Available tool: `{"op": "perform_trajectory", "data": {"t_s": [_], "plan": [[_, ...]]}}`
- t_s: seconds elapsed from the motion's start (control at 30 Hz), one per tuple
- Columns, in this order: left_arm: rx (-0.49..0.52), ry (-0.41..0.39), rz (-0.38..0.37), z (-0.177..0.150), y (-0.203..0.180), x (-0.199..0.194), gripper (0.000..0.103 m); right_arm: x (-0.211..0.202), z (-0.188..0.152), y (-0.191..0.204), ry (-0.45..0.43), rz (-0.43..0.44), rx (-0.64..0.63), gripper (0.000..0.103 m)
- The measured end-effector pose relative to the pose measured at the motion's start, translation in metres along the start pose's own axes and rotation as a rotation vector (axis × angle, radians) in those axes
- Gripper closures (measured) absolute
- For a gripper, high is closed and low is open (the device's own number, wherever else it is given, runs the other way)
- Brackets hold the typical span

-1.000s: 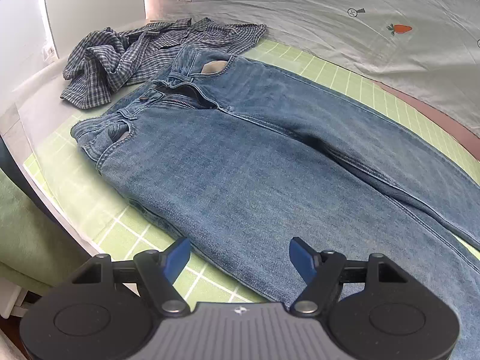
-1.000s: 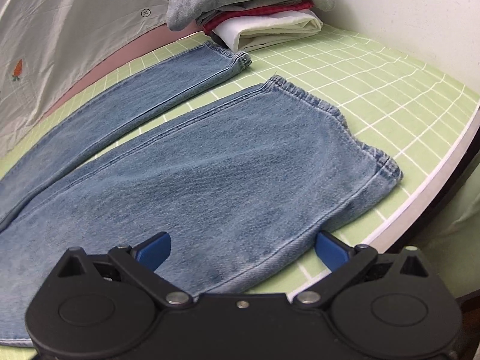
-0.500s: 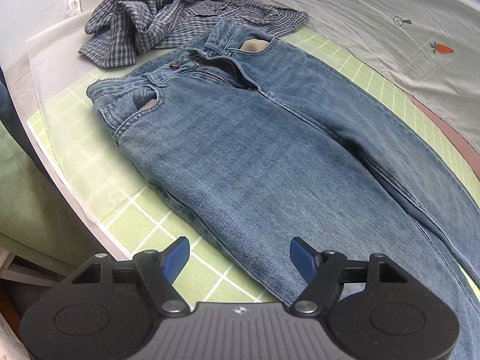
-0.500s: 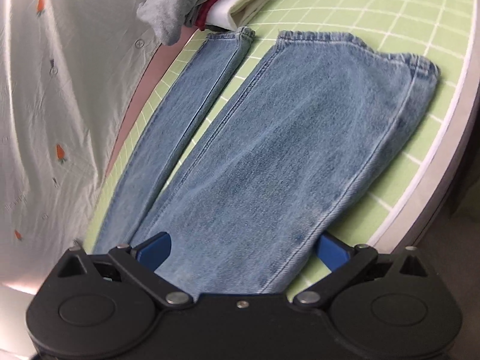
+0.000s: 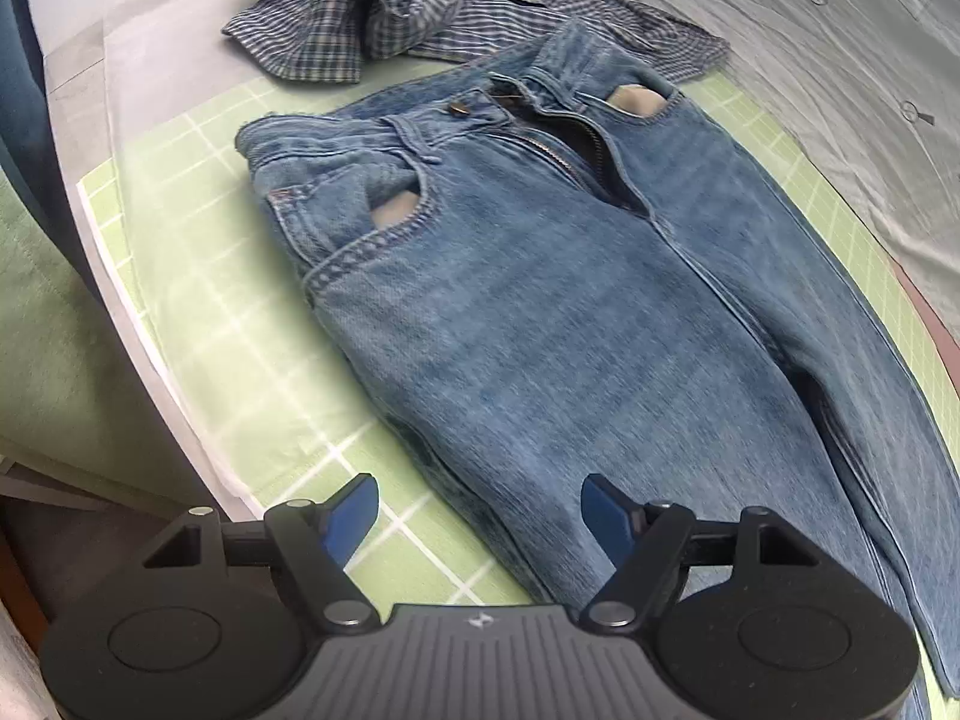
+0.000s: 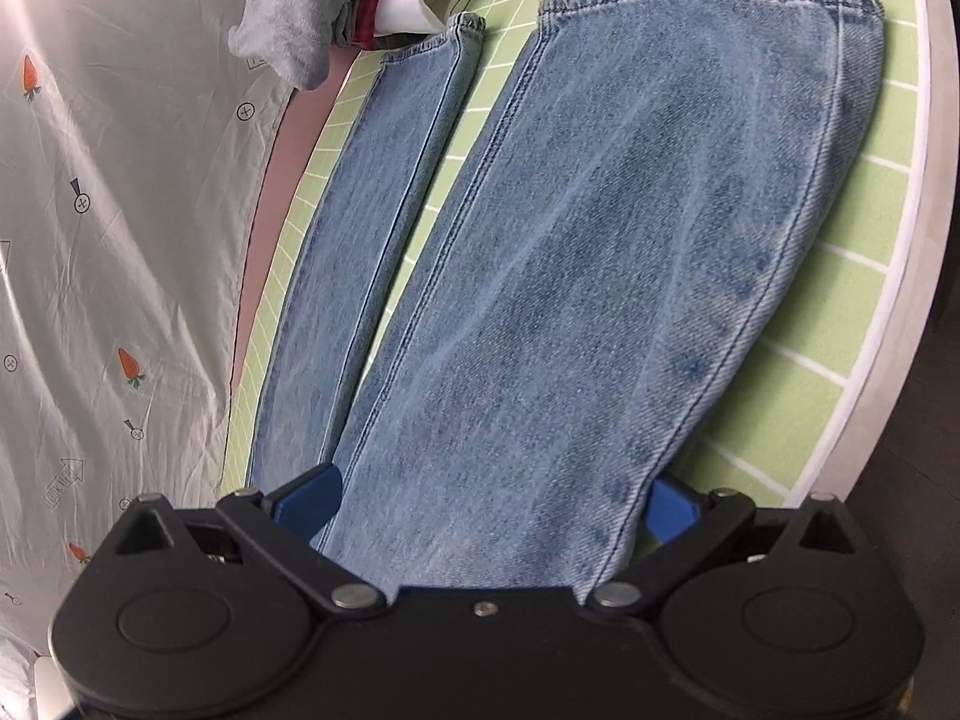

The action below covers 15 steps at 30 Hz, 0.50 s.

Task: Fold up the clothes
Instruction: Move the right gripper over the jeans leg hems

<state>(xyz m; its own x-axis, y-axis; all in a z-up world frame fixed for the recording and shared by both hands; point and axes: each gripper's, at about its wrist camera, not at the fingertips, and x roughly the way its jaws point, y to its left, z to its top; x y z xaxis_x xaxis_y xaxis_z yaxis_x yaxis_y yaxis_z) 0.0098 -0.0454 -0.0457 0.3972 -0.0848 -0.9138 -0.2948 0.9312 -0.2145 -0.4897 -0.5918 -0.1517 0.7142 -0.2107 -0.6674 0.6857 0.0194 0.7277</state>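
I see the blue jeans (image 5: 540,312) lying flat, front side up, on the green grid cutting mat (image 5: 198,276) that covers the bench. Their waistband is at the far end in my left wrist view, fly unzipped, button undone, and pale pocket linings showing. A crumpled blue plaid shirt (image 5: 420,6) lies just beyond the waistband, touching it. My left hand-held gripper (image 5: 480,510) hangs over the near edge of the jeans at the thigh, its blue fingers spread apart with nothing between them; one sits over the mat, the other over denim.

In my right wrist view the two legs run away from me with a strip of mat between them, hems at the far end. My right hand-held gripper (image 6: 486,504) has its fingers wide apart, straddling the wider near leg (image 6: 600,270); I cannot tell whether they touch the cloth. A stack of folded clothes (image 6: 336,0) sits beyond the narrower leg's hem. A carrot-print sheet (image 6: 120,210) lies alongside the mat.
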Motion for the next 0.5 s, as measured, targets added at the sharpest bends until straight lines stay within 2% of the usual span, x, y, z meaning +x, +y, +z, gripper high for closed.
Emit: {"op": "perform_trajectory", "data": {"t_s": [0.23, 0.5], "plan": [[-0.109, -0.017, 0.014, 0.029, 0.024, 0.013, 0.028, 0.007, -0.002, 0.01, -0.068, -0.035, 0.023, 0.0], [-0.169, -0.054, 0.031, 0.055, 0.028, 0.024, 0.028, 0.006, 0.016, 0.011, -0.205, -0.14, 0.06, 0.0]]}}
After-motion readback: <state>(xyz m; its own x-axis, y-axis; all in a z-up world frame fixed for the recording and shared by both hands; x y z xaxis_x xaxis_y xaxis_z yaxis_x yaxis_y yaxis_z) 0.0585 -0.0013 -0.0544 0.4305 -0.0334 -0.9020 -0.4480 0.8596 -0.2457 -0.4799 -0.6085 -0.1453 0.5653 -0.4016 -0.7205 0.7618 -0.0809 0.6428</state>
